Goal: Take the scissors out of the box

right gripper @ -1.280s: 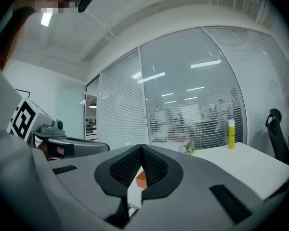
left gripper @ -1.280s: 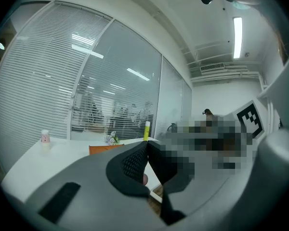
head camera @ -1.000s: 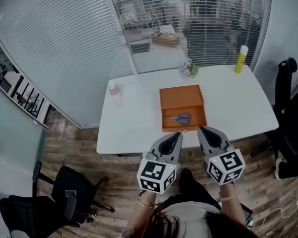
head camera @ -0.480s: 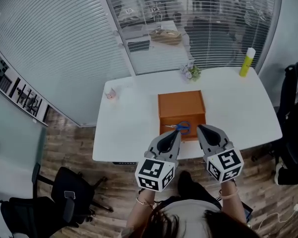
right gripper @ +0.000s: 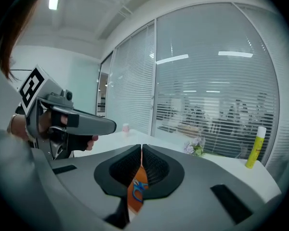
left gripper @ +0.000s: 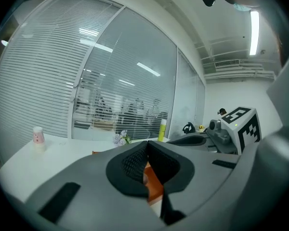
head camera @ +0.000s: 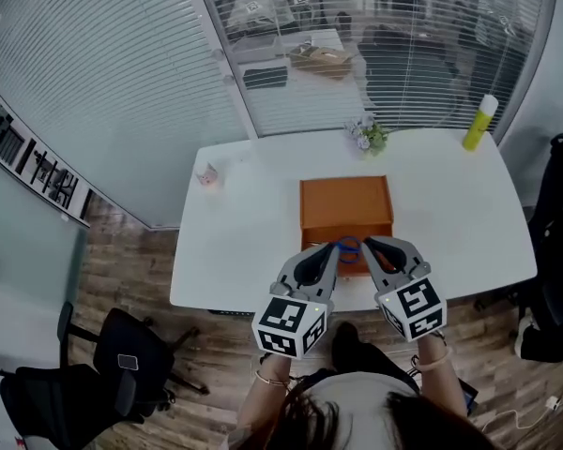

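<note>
On the white bench (head camera: 235,242): an orange box with an open top (head camera: 345,200) sits near the middle, close to the front edge.
In the box: the scissors with blue handles (head camera: 348,246) lie at the near end, by the front wall.
Left hand-held gripper (head camera: 332,251): its jaws are pressed together and hold nothing. Its tip hangs by the near edge of the box, just beside the scissors.
Right hand-held gripper (head camera: 367,245): its jaws are almost together, with only a thin crack, and have just started to part. Nothing is between them. Its tip is just beside the blue handles.
How the scissors will handle: they are likely light, hard and stiff. The blades are probably smooth and could slip, and scissors lying flat leave little room to get under.
Where to take hold: the blue handle loops look best, since they are thicker and less slippery. The jaws must spread wider first.
Hard to see: in the head view both grippers cover most of the scissors, so the blades cannot be made out. The right gripper view shows only a bit of blue loop on orange below its jaws. The left gripper view shows only orange there.
</note>
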{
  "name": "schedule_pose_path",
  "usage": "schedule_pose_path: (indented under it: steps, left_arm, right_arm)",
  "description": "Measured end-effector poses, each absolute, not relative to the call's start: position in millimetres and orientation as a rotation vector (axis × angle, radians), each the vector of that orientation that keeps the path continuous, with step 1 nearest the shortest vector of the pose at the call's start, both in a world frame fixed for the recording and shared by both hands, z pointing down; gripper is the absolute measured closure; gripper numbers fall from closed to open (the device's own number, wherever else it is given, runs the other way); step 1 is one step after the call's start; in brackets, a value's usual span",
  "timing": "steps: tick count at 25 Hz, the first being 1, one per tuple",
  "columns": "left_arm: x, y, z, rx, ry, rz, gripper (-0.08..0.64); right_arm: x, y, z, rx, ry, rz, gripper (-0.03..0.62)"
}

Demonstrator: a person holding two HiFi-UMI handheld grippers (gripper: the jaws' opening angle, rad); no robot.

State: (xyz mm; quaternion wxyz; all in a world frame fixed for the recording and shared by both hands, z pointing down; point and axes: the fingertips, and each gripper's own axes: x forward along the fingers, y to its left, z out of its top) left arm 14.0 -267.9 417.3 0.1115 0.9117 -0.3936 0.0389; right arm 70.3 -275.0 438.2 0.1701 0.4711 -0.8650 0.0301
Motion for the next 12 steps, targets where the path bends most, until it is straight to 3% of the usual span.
schedule_pose_path:
  steps: [12]
  left_arm:
    - [9.3, -301.4, 425.4, 2.629, -1.205, 0.116, 0.541]
  right_arm:
    - [59.2, -301.8, 479.3, 1.15, -2.384, 0.079, 0.561]
